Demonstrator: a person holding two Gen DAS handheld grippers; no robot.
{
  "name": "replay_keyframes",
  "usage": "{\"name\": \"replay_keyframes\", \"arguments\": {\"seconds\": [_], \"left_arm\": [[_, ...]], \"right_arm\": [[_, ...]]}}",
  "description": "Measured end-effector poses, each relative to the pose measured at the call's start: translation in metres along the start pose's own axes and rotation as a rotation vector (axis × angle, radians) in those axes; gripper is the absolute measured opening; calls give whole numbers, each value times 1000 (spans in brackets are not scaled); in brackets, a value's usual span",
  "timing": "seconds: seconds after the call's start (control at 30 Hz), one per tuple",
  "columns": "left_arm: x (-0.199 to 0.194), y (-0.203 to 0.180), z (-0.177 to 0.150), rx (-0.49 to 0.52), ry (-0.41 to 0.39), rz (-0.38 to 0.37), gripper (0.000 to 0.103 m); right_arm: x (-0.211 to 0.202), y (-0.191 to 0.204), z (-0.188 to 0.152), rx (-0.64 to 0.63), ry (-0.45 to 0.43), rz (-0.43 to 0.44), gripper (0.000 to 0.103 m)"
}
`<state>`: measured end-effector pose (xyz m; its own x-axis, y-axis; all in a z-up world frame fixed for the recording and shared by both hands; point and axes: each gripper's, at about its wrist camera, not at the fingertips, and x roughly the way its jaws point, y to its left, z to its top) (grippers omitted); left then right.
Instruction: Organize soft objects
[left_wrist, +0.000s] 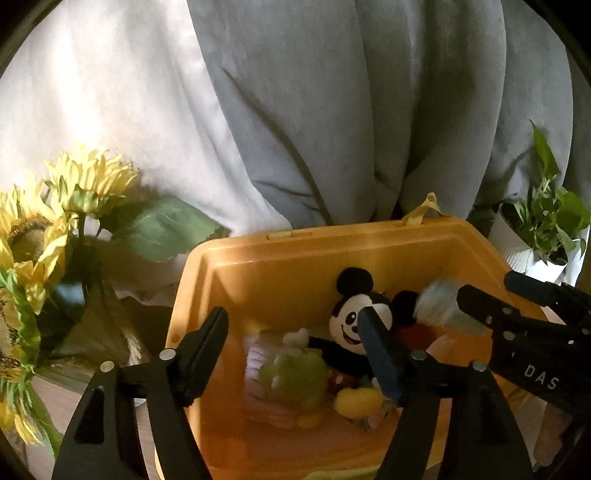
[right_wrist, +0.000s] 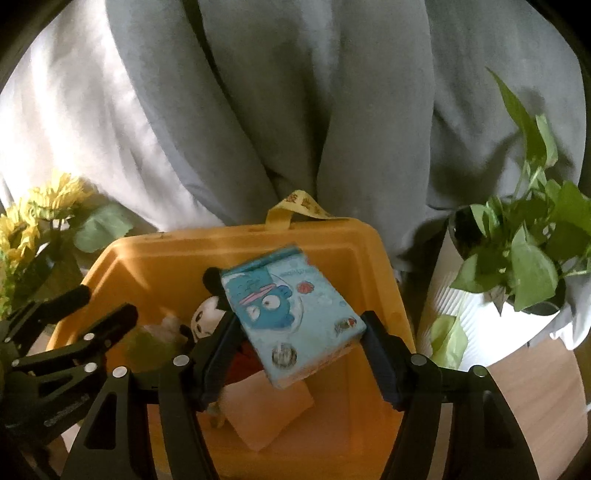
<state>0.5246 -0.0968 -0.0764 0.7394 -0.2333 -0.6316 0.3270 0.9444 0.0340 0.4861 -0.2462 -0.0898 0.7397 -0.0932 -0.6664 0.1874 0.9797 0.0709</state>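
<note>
Holding a blue pack (right_wrist: 291, 314) over the bin (right_wrist: 155, 254) with your right gripper (right_wrist: 299, 350).
Its jaws press the pack's two sides, above a pink cloth (right_wrist: 269, 417) on the bin floor. Your left gripper (left_wrist: 291, 339) hangs wide open and empty over the bin, above the mouse plush (left_wrist: 347, 321) and green toy (left_wrist: 295, 373).

A black-eared plush mouse (left_wrist: 351, 317) is lying inside the orange plastic bin (left_wrist: 280, 266), a fuzzy green plush (left_wrist: 295, 373) left of it; yellow fabric sunflowers (left_wrist: 44, 221) are standing left of the bin, a white-potted leafy plant (right_wrist: 517, 266) right.
</note>
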Motion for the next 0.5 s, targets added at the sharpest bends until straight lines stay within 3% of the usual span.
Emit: {"name": "replay_keyframes", "arguments": {"seconds": [0.03, 0.27, 0.5], "left_arm": [[-2, 0, 0, -1, -5, 1, 73], [-22, 0, 1, -10, -33, 35, 80], [-68, -1, -7, -28, -98, 96, 88]], "right_arm": [[-1, -1, 0, 5, 0, 0, 75], [-14, -3, -4, 8, -13, -11, 75], [-51, -3, -13, 8, -58, -21, 75]]}}
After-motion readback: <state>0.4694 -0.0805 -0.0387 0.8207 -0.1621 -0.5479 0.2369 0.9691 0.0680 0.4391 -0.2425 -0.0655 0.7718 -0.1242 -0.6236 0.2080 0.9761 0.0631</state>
